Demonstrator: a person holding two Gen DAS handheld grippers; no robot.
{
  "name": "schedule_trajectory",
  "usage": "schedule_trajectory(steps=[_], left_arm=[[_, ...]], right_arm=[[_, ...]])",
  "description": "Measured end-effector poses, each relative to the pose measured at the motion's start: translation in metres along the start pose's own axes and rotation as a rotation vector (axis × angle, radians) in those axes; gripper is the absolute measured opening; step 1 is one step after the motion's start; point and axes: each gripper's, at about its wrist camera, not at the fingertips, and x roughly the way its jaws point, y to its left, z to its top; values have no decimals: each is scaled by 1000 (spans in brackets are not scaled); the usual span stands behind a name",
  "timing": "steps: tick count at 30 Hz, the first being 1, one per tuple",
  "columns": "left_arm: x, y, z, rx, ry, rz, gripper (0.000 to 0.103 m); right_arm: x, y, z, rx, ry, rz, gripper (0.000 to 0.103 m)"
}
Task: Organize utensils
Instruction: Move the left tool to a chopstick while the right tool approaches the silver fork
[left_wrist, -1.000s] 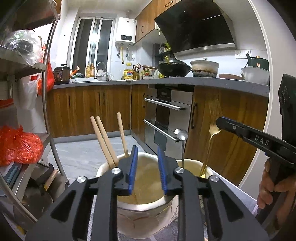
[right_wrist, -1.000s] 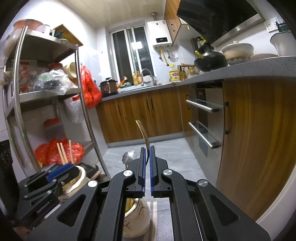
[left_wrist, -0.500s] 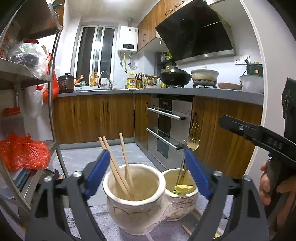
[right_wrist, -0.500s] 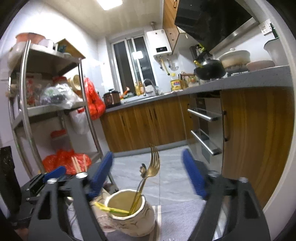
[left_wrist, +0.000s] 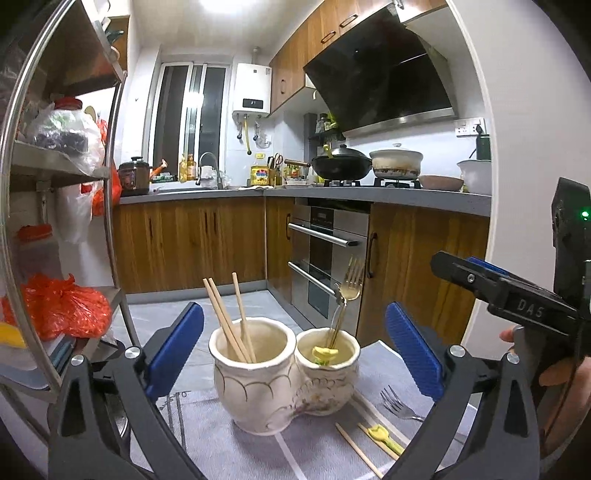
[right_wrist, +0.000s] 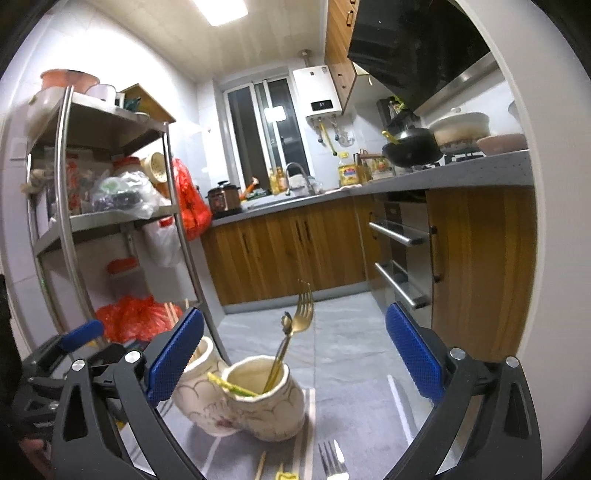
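A narrow kitchen runs back to a window, with wooden cabinets, a built-in oven (left_wrist: 325, 258) and a steel shelf rack (right_wrist: 92, 221) hung with red bags; in front lies a grey striped cloth (left_wrist: 229, 424) on the counter. On it stands a cream twin holder (left_wrist: 284, 373), its two cups joined: chopsticks (left_wrist: 231, 317) lean in the left cup, a gold fork (left_wrist: 349, 288) and a yellow-handled piece stand in the right, so the sorting seems to go by kind. Loose chopsticks, a yellow-tipped piece (left_wrist: 380, 432) and a steel fork (left_wrist: 397, 402) lie on the cloth just beside it, likely next. The left claw (left_wrist: 293, 347) and right claw (right_wrist: 293, 354) have just been opening and now stand wide, nothing between their pads.
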Motion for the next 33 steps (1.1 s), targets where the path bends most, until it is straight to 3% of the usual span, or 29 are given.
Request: schedule_trajectory(steps=[9,22,33], left_arm=[[-26,-5,-10,-14,37,-10,97],[-28,-11,-38,-42,144,5,97],[0,-35,-77,-54,322,-23,97]], right_arm=[[-11,0,-19,-94,104,-45,98],[-9,-23,-42,-128,206,-110,98],[9,-45,-63,-39,386,-20,98]])
